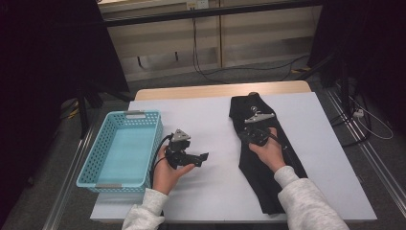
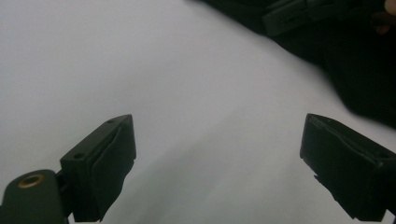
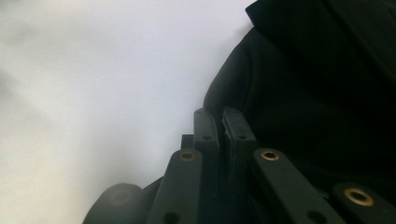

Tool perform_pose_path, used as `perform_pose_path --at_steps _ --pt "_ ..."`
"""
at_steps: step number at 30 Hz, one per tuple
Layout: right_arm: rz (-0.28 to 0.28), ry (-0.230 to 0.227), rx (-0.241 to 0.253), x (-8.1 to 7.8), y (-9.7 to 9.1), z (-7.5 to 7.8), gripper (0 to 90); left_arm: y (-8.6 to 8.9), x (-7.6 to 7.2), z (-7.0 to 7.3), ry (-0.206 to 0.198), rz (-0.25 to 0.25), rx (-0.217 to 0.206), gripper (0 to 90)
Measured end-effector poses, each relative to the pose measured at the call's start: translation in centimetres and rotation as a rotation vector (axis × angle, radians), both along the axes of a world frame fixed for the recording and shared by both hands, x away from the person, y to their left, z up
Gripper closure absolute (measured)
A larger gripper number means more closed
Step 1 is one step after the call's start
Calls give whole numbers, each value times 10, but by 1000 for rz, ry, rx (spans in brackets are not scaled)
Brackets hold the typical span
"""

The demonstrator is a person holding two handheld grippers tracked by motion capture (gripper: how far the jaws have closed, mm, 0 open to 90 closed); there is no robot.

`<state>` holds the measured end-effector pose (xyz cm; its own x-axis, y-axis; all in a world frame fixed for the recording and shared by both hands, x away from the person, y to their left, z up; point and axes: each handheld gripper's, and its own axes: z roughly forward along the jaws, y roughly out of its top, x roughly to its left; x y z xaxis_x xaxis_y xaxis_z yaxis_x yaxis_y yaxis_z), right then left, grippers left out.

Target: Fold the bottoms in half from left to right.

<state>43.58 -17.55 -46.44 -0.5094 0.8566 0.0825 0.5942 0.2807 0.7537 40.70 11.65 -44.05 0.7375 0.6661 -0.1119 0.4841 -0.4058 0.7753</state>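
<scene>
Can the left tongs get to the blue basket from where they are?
Probably yes. The left tongs hover open and empty over the white table, and the light blue plastic basket sits right beside that hand with nothing between them.

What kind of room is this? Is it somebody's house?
Probably not a house, more likely a lab or workshop for recording. A white table stands between dark curtains, cables trail over the floor, and metal rails run beside it.
</scene>
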Motion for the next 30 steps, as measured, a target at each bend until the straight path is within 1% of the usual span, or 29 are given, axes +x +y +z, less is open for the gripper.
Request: perform_pose_path --at_steps 3,5,6,9,10,11,13,16,18,19,20,21,22,23,24,25,26,27,28,29,30 --pt "42 6 14 -6 8 0 854 1 0 0 2 13 -4 104" --pt "75 6 15 -10 14 0 854 2 1 0 -2 20 -7 104" --pt "93 4 19 -13 18 1 855 3 1 1 0 19 -5 104" --pt "150 2 28 -21 30 3 854 5 2 0 1 38 -8 104" --pt "174 -1 26 -25 34 4 854 5 2 0 6 47 -14 104" --pt "193 -3 27 -28 39 4 854 6 3 0 3 44 -5 104" --pt "236 -5 22 -35 48 4 854 7 4 0 5 54 -10 104" --pt "285 -1 47 -44 60 3 853 10 5 0 7 70 -13 104" --pt "314 8 53 -49 67 3 846 11 5 0 9 73 -12 104" --pt "316 6 46 -50 70 3 823 12 5 0 8 75 -12 104" --pt "313 -1 33 -50 71 3 779 12 5 1 8 72 -10 104" --pt "307 -3 37 -49 70 4 713 13 5 1 10 71 -11 104" --pt "291 -7 42 -47 68 5 655 12 5 1 6 74 -12 104" --pt "273 -15 38 -46 66 7 628 13 5 1 8 74 -15 104" --pt "272 -21 43 -44 62 10 629 13 5 1 7 74 -15 104" --pt "262 -26 54 -43 59 13 606 13 5 1 7 74 -17 104" --pt "243 -40 60 -42 56 16 581 13 6 1 6 71 -12 105" --pt "232 -52 70 -40 51 21 583 13 6 1 7 71 -12 105" --pt "224 -59 74 -39 49 24 572 13 6 1 8 71 -14 104" --pt "203 -82 72 -36 45 28 545 13 6 1 8 70 -14 104" --pt "187 -87 74 -34 44 29 530 13 5 1 10 68 -12 104"
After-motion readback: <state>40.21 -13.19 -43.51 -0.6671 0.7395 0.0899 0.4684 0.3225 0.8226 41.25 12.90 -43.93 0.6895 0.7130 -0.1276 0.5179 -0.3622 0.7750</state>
